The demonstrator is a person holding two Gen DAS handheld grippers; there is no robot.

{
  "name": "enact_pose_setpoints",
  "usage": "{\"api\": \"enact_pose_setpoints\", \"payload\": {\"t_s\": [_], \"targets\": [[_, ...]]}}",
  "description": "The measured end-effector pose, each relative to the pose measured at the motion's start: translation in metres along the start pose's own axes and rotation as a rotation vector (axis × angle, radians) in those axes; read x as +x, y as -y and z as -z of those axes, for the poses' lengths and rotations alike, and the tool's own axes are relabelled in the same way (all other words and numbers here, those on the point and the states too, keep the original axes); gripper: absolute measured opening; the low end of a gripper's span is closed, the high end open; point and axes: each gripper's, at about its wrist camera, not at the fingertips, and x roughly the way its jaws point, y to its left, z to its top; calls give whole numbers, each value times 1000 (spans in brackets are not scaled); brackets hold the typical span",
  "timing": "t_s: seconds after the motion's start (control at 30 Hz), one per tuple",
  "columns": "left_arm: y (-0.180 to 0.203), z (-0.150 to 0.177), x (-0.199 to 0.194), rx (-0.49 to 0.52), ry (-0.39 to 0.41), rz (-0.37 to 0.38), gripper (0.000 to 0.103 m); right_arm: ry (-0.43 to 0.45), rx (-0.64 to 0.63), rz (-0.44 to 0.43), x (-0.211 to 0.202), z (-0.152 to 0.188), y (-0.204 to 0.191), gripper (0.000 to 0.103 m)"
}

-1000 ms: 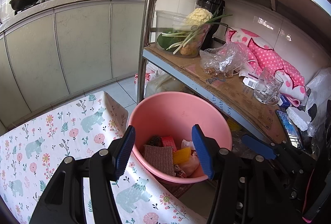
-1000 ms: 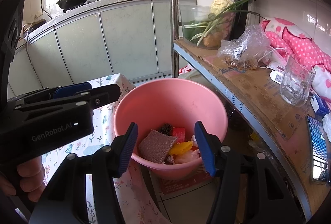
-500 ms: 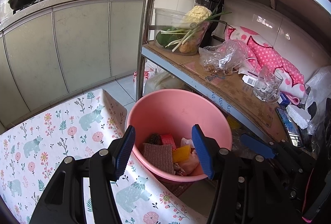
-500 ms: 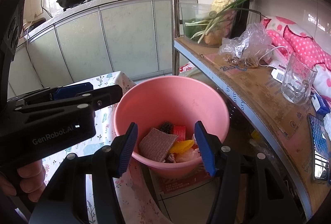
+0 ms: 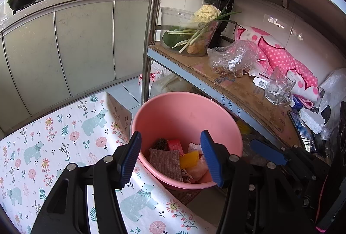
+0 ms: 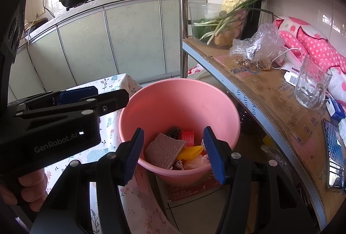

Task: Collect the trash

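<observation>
Trash: brown scouring pad (image 5: pixel 166 163), dark scrubber (image 6: pixel 173 132), red packet (image 5: pixel 175 144), yellow scrap (image 6: pixel 190 152), all inside pink basin (image 5: pixel 188 112) beside floral tablecloth (image 5: pixel 64 136) and below cardboard-lined shelf (image 6: pixel 270 91). Left gripper (image 5: pixel 170 158) and right gripper (image 6: pixel 173 153): both spread, empty, poised over basin. Shelf holds vegetable tub (image 5: pixel 190 32), plastic bag (image 6: pixel 257 48), glass mug (image 6: pixel 311 84).

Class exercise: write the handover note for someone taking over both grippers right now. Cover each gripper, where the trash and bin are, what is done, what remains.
Left gripper: open, empty, aimed into the pink basin.
Right gripper: open, empty, over the same basin.
Trash in the basin: brown scouring pad, red packet, yellow scrap.
Floral tablecloth shows no trash in view.
Left: check the rest of the table, unseen here.
</observation>
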Motion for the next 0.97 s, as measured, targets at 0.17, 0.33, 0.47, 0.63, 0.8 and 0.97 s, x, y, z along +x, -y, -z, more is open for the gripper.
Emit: {"api": "enact_pose_setpoints", "payload": {"t_s": [0.17,0.33,0.47,0.63,0.8,0.97], "targets": [[0,0,0,-1,1,1,56,1,-1,0,0,0,0,58],[2,1,0,3,2,3,56,1,-2,0,0,0,0,58],[3,1,0,1,0,5,56,1,-3,0,0,-1,0,58],[4,2,-2,10,12,6,56,0,-2,0,0,0,0,58],[2,2,-3,5,10,8,56,0,-3,1,0,0,0,58],[1,2,-3,2,10,8,56,0,-3,0,0,-1,0,58]]}}
